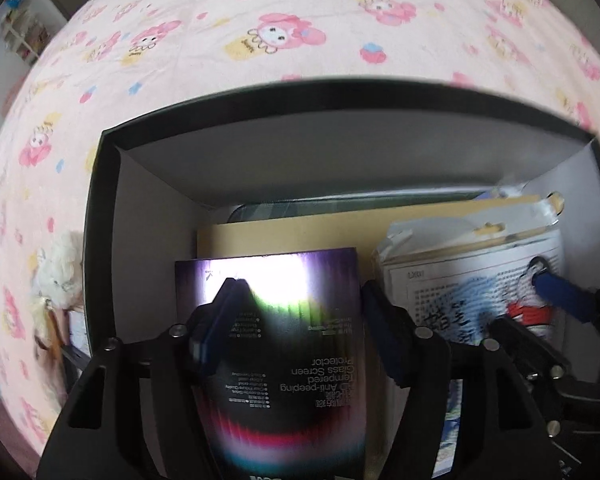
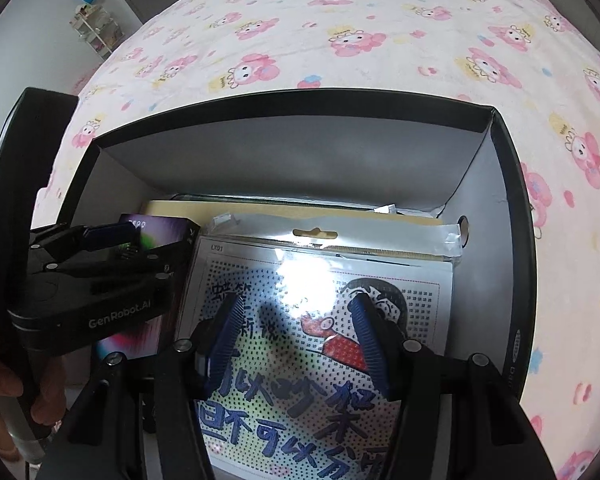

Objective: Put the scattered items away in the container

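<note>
Mostly done, by the look of it. The box (image 2: 512,216), black outside and grey inside, sits on a bed under a pink cartoon sheet (image 2: 340,40), and it already holds a stack of flat things: a screen-protector pack (image 1: 276,340) on its left side, a bagged bead-art sheet (image 2: 324,320) on its right, with a tan envelope (image 1: 284,234) and something dark and glassy under them, too hidden to name.

The left claw (image 1: 300,320) points down into the box and straddles the screen-protector pack. Its jaws stand partly open; the right-hand pad (image 1: 384,340) looks clear of the pack's edge, while the left one overlaps the pack's face, so I judge the pack released and lying in the box rather than gripped. The right claw (image 2: 296,344) hangs over the bead-art sheet with its blue pads spread wide and nothing pinched between them; the sheet lies flat below it. A hand (image 2: 4,396) shows at the left edge of the right view, holding the left claw's grip.

What is left seems small. A fluffy white toy (image 1: 60,276) lies outside the box by its left wall, with some blurred clutter beside it. The sheet beyond the box shows nothing else loose, though the near side of the bed is out of view.
</note>
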Demonstrator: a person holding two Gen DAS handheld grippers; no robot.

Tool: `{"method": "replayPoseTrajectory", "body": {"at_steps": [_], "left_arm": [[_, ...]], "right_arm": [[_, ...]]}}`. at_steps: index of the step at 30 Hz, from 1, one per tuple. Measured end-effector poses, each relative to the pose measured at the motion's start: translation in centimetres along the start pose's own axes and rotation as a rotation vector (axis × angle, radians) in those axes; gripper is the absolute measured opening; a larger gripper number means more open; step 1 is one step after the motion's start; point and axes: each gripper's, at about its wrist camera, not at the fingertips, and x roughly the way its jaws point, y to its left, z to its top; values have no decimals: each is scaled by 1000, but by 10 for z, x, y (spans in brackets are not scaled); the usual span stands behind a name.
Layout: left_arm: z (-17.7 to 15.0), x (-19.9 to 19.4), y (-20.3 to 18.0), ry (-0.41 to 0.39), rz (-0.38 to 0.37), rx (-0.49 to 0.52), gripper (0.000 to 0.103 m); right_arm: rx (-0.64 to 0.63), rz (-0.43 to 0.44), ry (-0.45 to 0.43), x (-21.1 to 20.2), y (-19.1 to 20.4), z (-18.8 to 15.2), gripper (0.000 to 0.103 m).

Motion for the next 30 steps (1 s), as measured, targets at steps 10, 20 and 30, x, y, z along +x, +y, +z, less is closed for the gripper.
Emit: {"method": "replayPoseTrajectory", "body": {"at_steps": [10,20,30], "left_arm": [[40,4,14,-62,-108,-96,27],[30,8,34,5,-76,-133,28],[-35,-22,8,41,-373,-103,28]], "right_arm": [[10,6,-38,1,-7,13,52],[-20,-1,-6,7,-14,4,52],[-5,89,-59,-27,-20,-20,52]]}}
